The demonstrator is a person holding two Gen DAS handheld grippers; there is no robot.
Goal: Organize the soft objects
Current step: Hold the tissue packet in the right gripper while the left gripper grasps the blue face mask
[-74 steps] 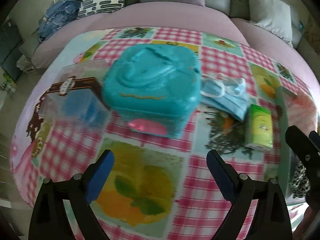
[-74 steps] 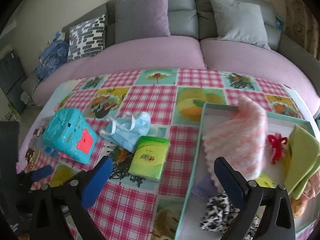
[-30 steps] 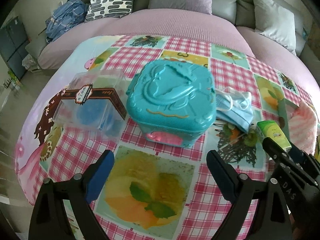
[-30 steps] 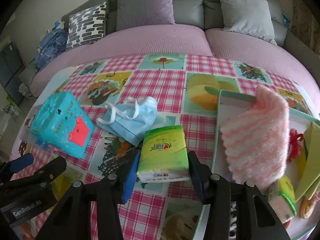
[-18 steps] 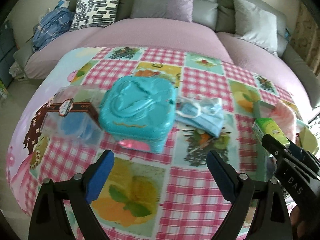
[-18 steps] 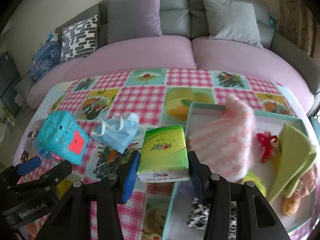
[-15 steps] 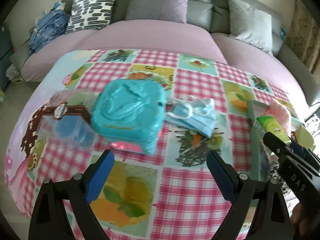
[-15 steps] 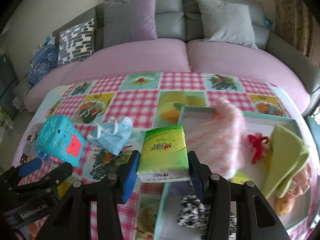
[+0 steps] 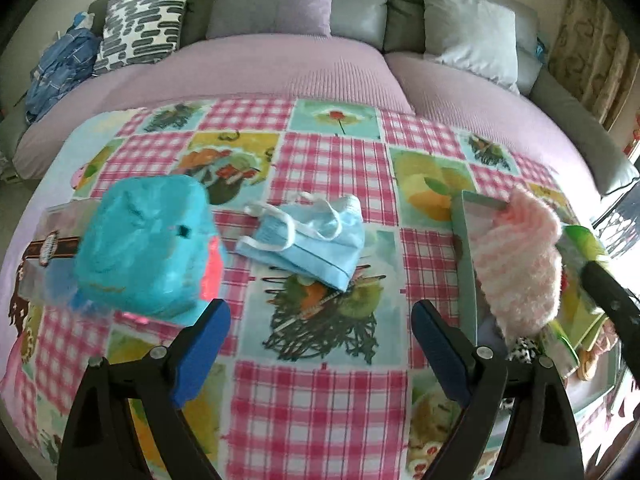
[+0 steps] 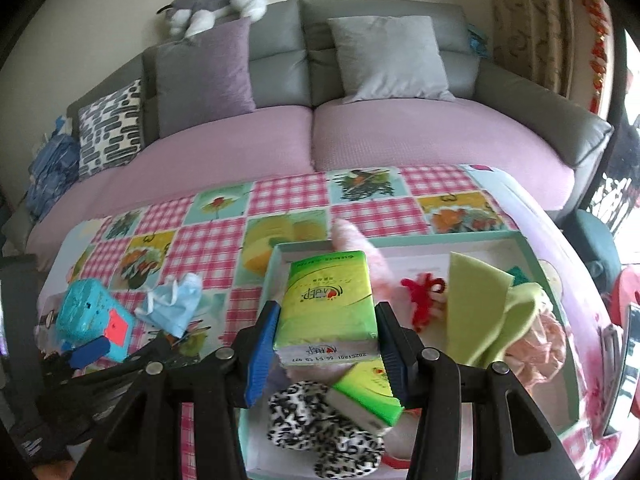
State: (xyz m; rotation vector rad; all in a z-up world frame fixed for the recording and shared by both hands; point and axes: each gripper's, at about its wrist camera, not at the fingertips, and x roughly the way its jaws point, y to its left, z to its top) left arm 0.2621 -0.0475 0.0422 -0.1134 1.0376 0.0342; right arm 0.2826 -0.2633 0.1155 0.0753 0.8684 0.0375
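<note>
My right gripper point(image 10: 326, 344) is shut on a green tissue pack point(image 10: 327, 304) and holds it above the teal-rimmed box point(image 10: 472, 237), over its left part. The box holds a pink fluffy cloth point(image 9: 520, 256), a red scrunchie point(image 10: 424, 298), green cloths point(image 10: 484, 304), a leopard-print item point(image 10: 320, 428) and a second green tissue pack point(image 10: 368, 394). My left gripper point(image 9: 320, 344) is open and empty above the tablecloth. A pile of blue face masks point(image 9: 308, 236) lies beyond it, and shows in the right wrist view point(image 10: 172, 306) too.
A teal plastic case point(image 9: 144, 244) rests on a clear box point(image 9: 44, 240) at the left of the checked tablecloth point(image 9: 320, 400). A sofa with cushions point(image 10: 392, 56) lies behind the table. The right gripper's arm point(image 9: 612, 296) shows at the right edge.
My right gripper closed on the green tissue pack, lifted it and carried it right, over the box. My left gripper view shifted right, staying open.
</note>
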